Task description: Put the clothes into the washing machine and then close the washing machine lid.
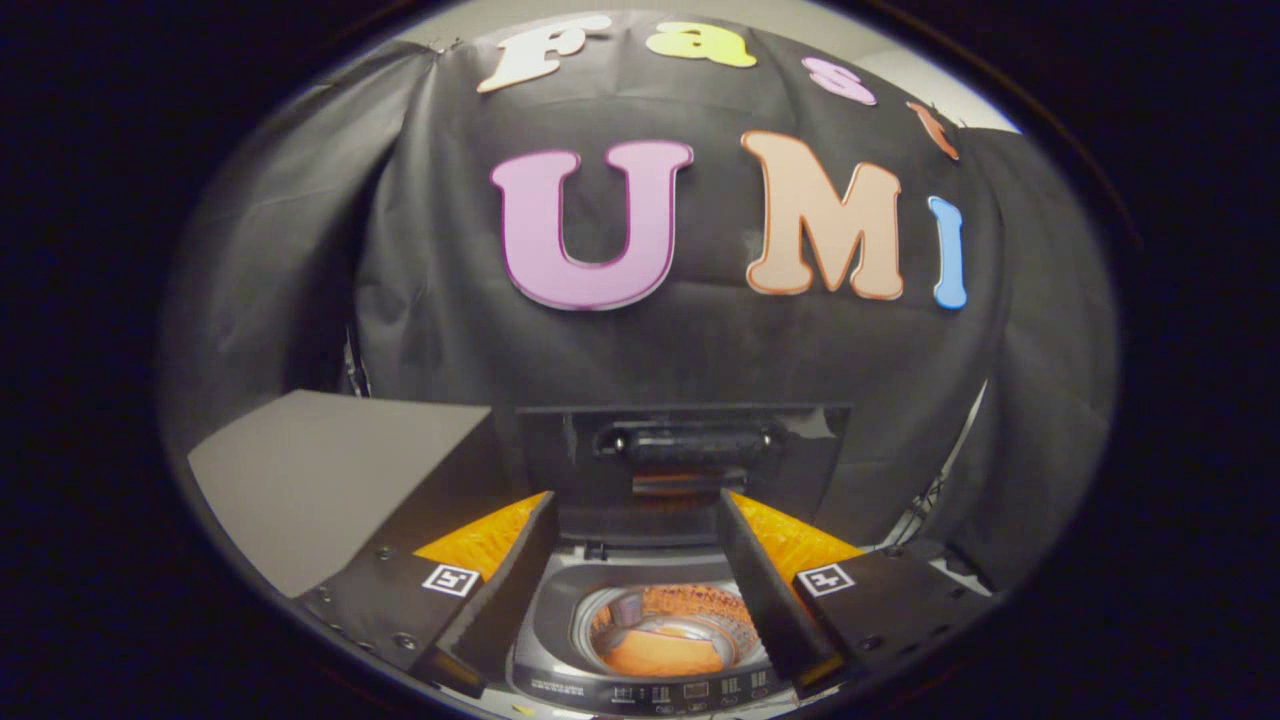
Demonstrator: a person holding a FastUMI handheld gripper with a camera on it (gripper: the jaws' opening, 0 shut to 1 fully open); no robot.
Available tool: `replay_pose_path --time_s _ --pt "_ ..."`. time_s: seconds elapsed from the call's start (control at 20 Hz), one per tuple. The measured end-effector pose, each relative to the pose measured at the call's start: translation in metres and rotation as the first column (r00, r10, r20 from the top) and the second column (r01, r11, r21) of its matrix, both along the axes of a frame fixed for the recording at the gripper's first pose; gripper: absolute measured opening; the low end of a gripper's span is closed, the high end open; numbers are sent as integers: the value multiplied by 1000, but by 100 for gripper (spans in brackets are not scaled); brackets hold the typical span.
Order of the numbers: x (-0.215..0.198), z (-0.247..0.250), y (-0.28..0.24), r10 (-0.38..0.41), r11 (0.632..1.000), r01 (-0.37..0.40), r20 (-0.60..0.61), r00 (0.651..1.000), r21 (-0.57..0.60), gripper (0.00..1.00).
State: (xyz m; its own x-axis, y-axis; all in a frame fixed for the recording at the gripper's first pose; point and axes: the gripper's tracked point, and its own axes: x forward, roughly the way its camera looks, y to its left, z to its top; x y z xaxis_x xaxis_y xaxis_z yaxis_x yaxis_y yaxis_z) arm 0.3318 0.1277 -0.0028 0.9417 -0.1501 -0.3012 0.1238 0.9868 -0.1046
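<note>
I look down on a top-loading washing machine from above its front. Its dark lid stands upright at the back, with a handle across it. The round drum is open, and an orange cloth lies at its bottom with a small grey piece beside it. My gripper hovers above the opening, open, with nothing between its fingers. The drum shows in the gap between them, and the lid stands just beyond the tips.
A grey table surface lies to the left of the machine. The machine's control panel runs along its near edge. Black booth cloth hangs close behind the lid, and cables hang at the right.
</note>
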Motion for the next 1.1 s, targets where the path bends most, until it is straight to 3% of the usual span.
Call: replay_pose_path --time_s 0.5,0.95,1.1 --pt "72 50 -18 -31 999 29 127 991 14 99" --pt "187 37 -33 20 1000 -19 134 991 -6 99" --pt "216 7 -42 51 999 -50 74 996 -16 99"
